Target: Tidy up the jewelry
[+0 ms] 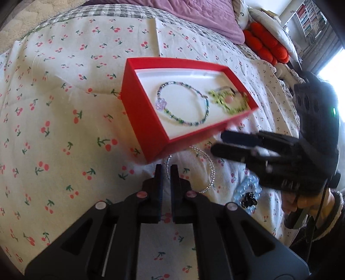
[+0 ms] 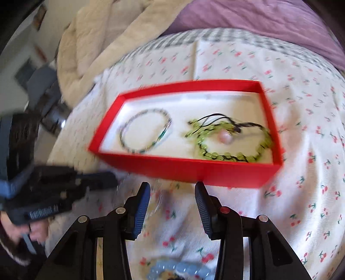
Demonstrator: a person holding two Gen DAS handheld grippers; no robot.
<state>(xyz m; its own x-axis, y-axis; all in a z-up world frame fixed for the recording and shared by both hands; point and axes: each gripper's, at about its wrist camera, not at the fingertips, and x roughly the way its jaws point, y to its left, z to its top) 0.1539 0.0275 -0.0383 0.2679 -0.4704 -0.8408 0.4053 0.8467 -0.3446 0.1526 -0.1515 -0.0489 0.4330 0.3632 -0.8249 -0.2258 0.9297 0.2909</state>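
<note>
On a bed, over a cherry-print sheet [image 1: 64, 107]: red box [image 1: 138, 112], open, white-lined. Inside, toward the left, a multicoloured bead bracelet [image 1: 183, 103] with a lilac flower charm. Beside it, toward the right, a green bead bracelet [image 1: 228, 101] on black cord, with a pink bead in its middle.

Sharp only from the left wrist:
- Left claw [image 1: 166, 170] nearly clenched, only a thin slit between the pads.
- Silver beaded hoop [image 1: 210, 170] on the sheet just below the box, one strand crossing the slit at the tips. Pinched or merely passing through: cannot tell.
- Pale blue bead bracelet [image 1: 248, 187] to the right of the hoop, with a small black piece [image 1: 249, 201] against it.
- Right claw [image 1: 217, 142] coming in from the right, tips close to the box's near corner, a hand [image 1: 306, 200] on its handle.
- Farther back, a purple blanket [image 1: 204, 15] and an orange cushion [image 1: 267, 45].

From the right wrist, much blurred:
- Right claw [image 2: 172, 187] released, jaws well apart over bare sheet, nothing gripped.
- The box's [image 2: 183, 170] long wall just ahead of the tips, with the cord of the green bracelet [image 2: 232, 140] clearer here.
- Blue bracelet [image 2: 179, 269] low between the claw's arms.
- Left claw [image 2: 101, 178] entering from the left.
- Hoop barely traceable.
- A cream blanket [image 2: 97, 32] behind, hidden from the other camera.
</note>
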